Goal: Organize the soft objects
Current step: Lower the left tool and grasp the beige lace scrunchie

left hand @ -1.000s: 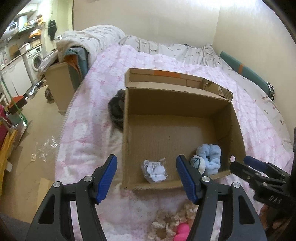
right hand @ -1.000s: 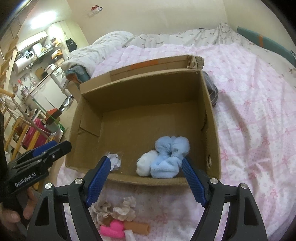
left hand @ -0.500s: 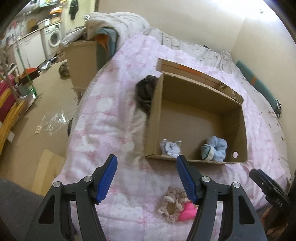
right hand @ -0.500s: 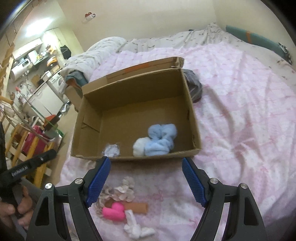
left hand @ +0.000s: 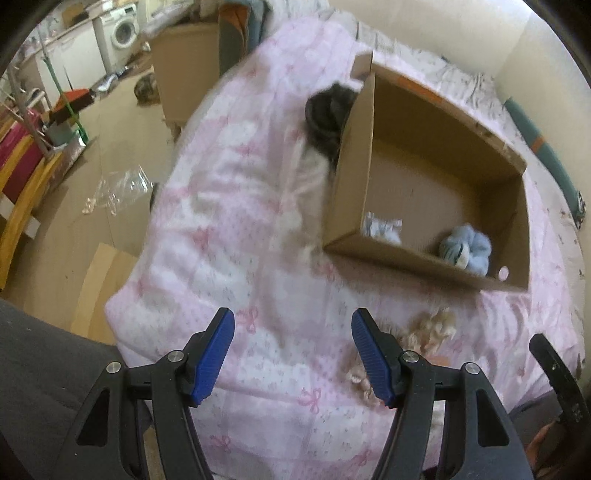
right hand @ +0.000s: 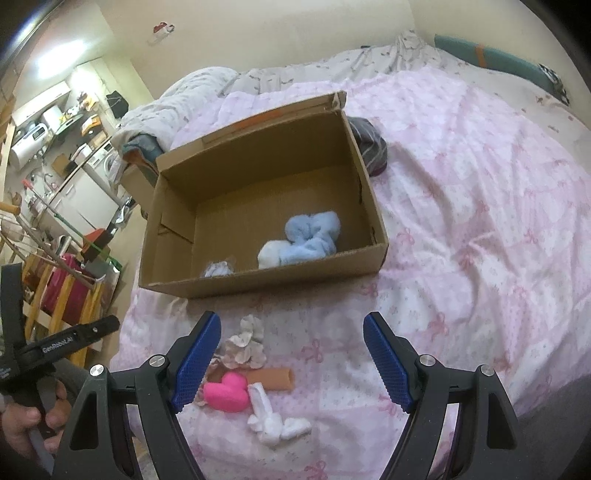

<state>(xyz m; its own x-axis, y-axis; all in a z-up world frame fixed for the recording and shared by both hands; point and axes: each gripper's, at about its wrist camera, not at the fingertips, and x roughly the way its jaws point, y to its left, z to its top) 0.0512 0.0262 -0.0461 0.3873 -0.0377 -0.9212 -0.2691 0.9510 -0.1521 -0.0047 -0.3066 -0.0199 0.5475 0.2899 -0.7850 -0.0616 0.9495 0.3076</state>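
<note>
1. Both your tools are apart and empty: left tool (left hand: 292,352), right tool (right hand: 291,360).
2. Blue scrunchie (right hand: 314,236) sits inside the cardboard box (right hand: 258,282) on the bed (right hand: 480,221).
3. Beige scrunchie (right hand: 243,345), pink heart (right hand: 227,397) and white bow (right hand: 273,424) lie on the bed in front of the box.

A pink quilted bed (right hand: 480,229) stood against cream walls (right hand: 277,33); a washing machine (left hand: 123,27) sat far left.

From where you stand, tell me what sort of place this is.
Most likely a bedroom in a small home. A bed with a pink bow-print quilt fills the view, crumpled bedding lies at its far end, and a washing machine and kitchen appliances stand just beyond.
</note>
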